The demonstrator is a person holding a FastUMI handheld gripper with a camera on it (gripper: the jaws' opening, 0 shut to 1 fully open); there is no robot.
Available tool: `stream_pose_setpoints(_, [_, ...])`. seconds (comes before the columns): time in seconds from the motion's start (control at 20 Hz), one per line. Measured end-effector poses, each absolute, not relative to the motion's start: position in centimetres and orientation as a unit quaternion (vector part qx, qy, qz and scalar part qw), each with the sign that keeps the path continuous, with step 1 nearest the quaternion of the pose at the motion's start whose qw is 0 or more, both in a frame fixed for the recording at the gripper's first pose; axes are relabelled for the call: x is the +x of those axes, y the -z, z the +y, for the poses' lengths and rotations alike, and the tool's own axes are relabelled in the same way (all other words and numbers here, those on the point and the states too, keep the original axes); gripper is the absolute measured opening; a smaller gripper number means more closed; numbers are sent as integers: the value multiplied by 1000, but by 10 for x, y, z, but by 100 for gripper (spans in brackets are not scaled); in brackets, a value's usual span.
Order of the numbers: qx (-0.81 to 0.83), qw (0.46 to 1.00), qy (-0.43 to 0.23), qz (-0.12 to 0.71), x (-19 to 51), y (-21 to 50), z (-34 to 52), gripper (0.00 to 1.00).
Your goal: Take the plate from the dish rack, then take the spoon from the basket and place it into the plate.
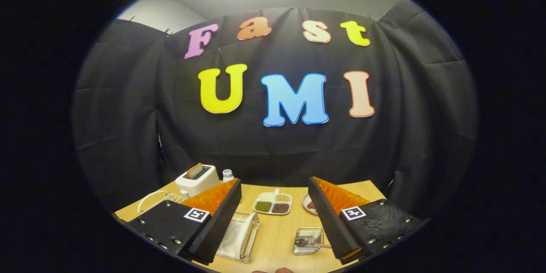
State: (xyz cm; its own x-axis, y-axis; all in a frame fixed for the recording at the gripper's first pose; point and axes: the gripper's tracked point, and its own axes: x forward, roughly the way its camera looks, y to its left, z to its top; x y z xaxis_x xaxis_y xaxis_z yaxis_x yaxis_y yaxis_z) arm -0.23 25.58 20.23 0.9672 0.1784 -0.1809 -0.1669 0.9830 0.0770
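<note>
While the gripper (273, 217) hangs above the wooden table (277, 239), its two fingers are spread wide apart and pinch nothing. A lot of bare table shows in the gap between them.

The spoon (313, 244) lies in a small clear basket (308, 241), low down and just beside the inner edge of the right finger (328, 217). The spoon's handle sticks out toward that finger and slips behind it. The basket sits nearer the right finger than the left one.

A white wire dish rack (160, 199) stands beyond the left finger (217, 217), on the outer side, near the table's left edge. I cannot tell if the plate is in it, because the finger hides most of the rack.

A clear box (239, 235) sits right by the inner edge of the left finger. Farther ahead, in the middle of the gap, rests a white tray (273, 203) with green, tan and brown bits in its parts. A small dish (309, 204) peeks out beside the right finger, partly hidden by it. A white toaster (197, 179) with bread in it and a small bottle (227, 175) stand at the far left of the table, close to the black cloth wall.

The open wood between the clear box and the basket is the widest free spot. The table's far edge meets the cloth just past the tray.
</note>
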Motion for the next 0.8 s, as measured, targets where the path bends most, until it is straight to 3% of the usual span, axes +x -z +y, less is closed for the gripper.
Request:
stream_pose_setpoints(0.35, [80, 956, -132, 249, 11, -154, 313, 97])
stream_pose_setpoints(0.8, [111, 905, -156, 380, 28, -106, 365, 98])
